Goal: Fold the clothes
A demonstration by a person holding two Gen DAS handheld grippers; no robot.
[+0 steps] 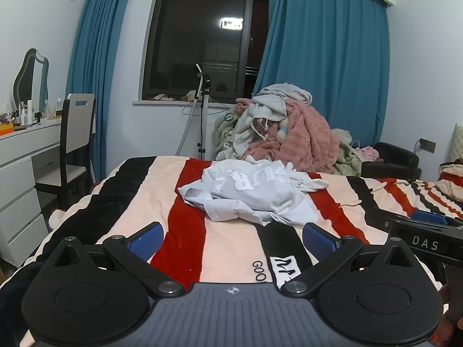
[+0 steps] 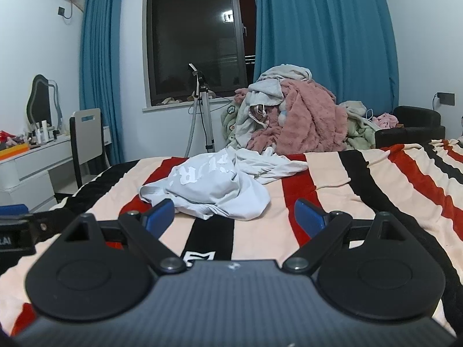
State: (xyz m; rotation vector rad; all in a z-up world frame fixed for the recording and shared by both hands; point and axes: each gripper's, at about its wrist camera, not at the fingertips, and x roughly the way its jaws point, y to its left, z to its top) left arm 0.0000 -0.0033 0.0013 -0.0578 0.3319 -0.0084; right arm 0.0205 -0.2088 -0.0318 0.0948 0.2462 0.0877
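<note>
Left gripper [image 1: 233, 238] and right gripper [image 2: 234, 217] hover side by side, jaws spread, nothing held. Shirt [image 1: 254, 196] lies crumpled mid-blanket [image 1: 139, 202], just ahead; likely staged for a two-corner grab to spread it flat.

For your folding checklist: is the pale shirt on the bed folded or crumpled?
Crumpled: the pale shirt lies bunched in uneven heaps on the striped blanket, lettering distorted.
</note>
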